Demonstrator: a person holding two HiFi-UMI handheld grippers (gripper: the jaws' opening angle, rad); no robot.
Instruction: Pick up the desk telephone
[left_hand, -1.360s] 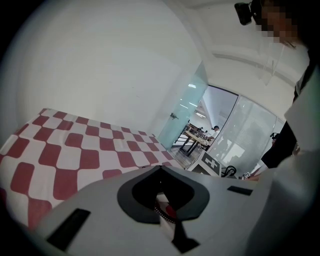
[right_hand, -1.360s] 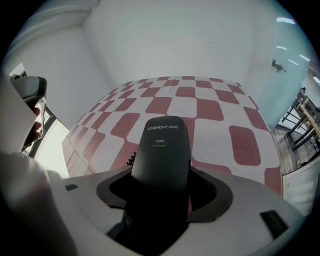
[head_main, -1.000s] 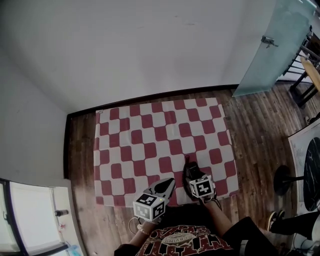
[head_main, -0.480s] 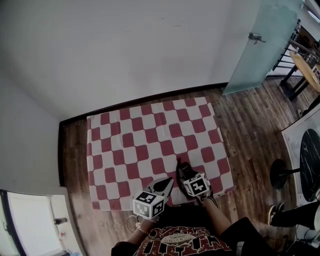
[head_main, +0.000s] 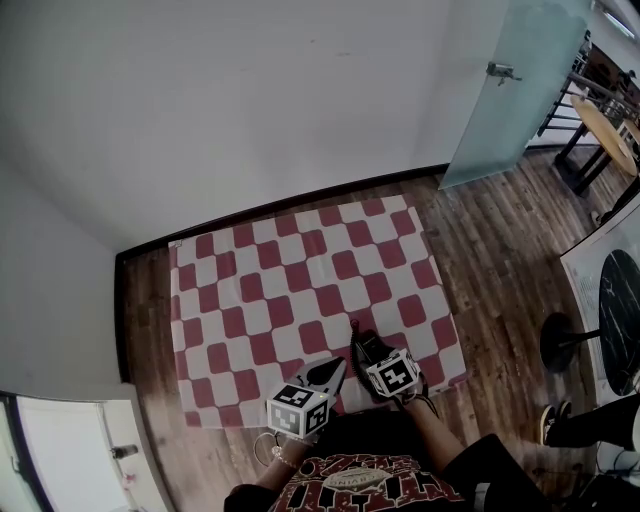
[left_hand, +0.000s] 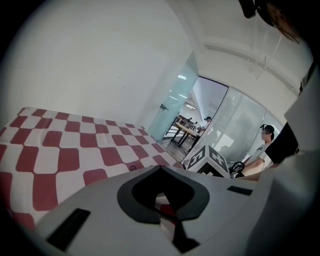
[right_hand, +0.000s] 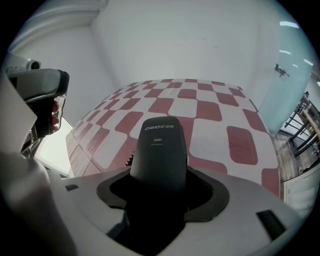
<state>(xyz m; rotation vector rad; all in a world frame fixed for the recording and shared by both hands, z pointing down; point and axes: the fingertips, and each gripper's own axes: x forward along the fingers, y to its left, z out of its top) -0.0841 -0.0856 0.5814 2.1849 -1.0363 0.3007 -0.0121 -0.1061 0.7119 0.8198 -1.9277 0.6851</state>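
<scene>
The right gripper (right_hand: 159, 186) is clamped on the black desk telephone (right_hand: 160, 142). Its rounded dark body, printed "CHINO-E A061", fills the gap between the two jaws and sticks out toward 12 o'clock in the right gripper view. A bit of coiled cord (right_hand: 131, 159) shows at the telephone's 8 o'clock side. No view settles whether the telephone touches the cloth below it.

The left gripper (left_hand: 161, 172) has its jaws drawn together to a point, with nothing between them. Only cloth shows through the dark opening behind the tips. In the head view it sits just beside the right gripper, at that gripper's 8 o'clock, and both point toward 12 to 1 o'clock.

Both grippers hang over the 5 to 6 o'clock edge of a red-and-white checked cloth (head_main: 300, 290) spread on a wooden floor (head_main: 480, 250). A white wall (head_main: 250, 100) rises beyond the cloth at 12 o'clock. A frosted glass door (head_main: 500, 100) stands at 1 to 2 o'clock. In the left gripper view a seated person (left_hand: 262, 150) is at 3 o'clock, well apart from the cloth.
</scene>
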